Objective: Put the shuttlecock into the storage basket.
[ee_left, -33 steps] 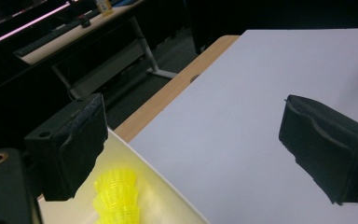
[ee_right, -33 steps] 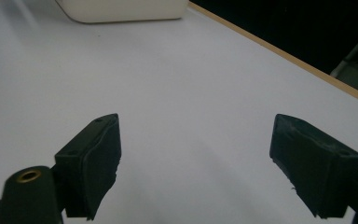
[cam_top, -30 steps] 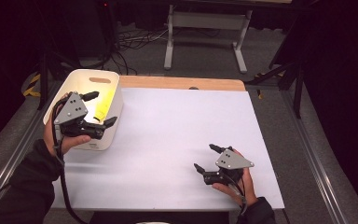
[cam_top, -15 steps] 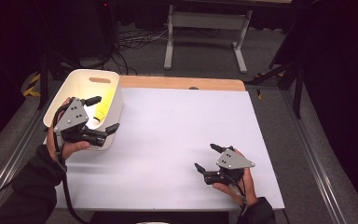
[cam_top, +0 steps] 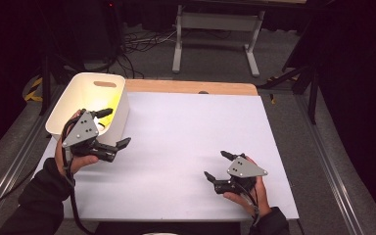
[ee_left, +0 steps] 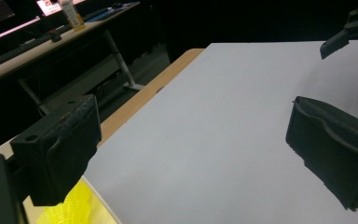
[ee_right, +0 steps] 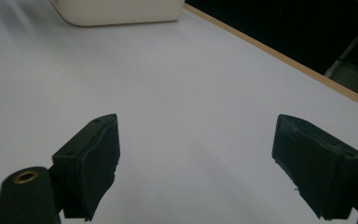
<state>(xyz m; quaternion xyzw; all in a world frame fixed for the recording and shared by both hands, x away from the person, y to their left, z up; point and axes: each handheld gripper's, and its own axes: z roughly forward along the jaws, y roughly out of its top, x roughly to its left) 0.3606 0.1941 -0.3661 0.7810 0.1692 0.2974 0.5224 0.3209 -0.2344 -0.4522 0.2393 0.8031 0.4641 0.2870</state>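
White plastic bin [cam_top: 81, 98] sits at the far left corner of the table [cam_top: 186, 147], its rim cut with a slot handle on the far wall. Yellow mesh-like thing [cam_top: 94, 105] lies inside the bin, low against the near wall; in the left gripper view it shows as a bright yellow net [ee_left: 77, 205] at the bottom edge, just under the left-hand jaw. Left gripper [cam_top: 112, 128] held in the person's left hand [cam_top: 73, 159] at the bin's near right corner, one jaw over the bin's inside, the other out over the white table sheet beside the bin wall. Jaws spread wide, nothing between them, not touching the yellow thing. Grey three-cornered plate on top, cable trailing down past the dark sleeve [cam_top: 39, 200]. Right gripper [cam_top: 217, 165] held in the right hand [cam_top: 247, 191] near the front right of the table, well apart from the bin, low over bare sheet. Its jaws likewise spread, empty; the right gripper view shows the bin [ee_right: 116, 11] far off across the sheet. Wooden edge strip [cam_top: 191, 87] runs along the table's far side. Beyond it, a grey stand [cam_top: 215, 29] and loose cables on the floor.
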